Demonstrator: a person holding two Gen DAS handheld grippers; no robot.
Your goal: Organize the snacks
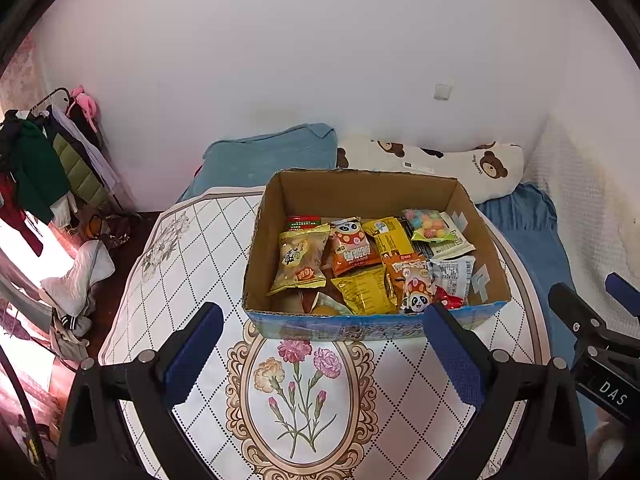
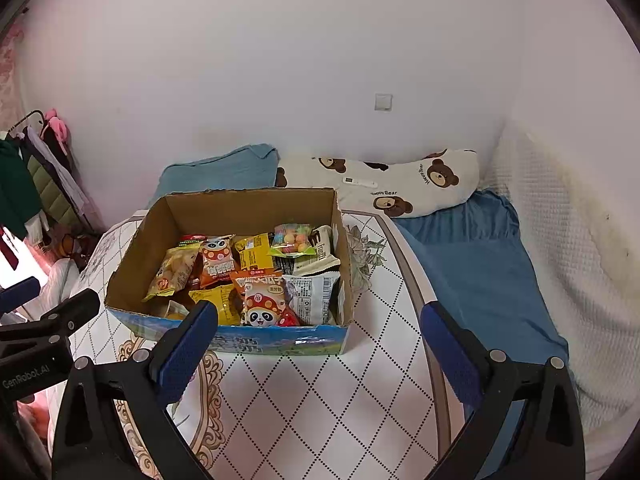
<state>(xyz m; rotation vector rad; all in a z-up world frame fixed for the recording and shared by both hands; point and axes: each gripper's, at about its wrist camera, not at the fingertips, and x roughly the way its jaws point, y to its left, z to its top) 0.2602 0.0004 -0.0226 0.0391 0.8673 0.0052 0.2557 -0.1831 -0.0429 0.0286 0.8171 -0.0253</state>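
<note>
In the left wrist view, the left hand-held gripper (image 1: 322, 322) hangs spread wide and empty in the lower part of the frame, just short of the blue-printed near wall of the cardboard box (image 1: 372, 326), which stands on the flower-patterned table (image 1: 192, 248) at centre frame. The snack packets (image 1: 372, 264) all lie inside the box in a loose, overlapping heap: a pale yellow bun packet (image 1: 298, 258) at the left, an orange panda packet (image 1: 354, 248) beside it, a bag of coloured candies (image 1: 426, 225) toward the upper right. No packet shows on the table outside the box. In the right wrist view, the right hand-held gripper (image 2: 318, 320) is likewise released and empty, near the box's right front corner. This would fit packets gathered in, or a heap awaiting sorting. Any grasp would go best from above on a top-lying packet, pinching its crimped edge lightly so the contents are not crushed.
</note>
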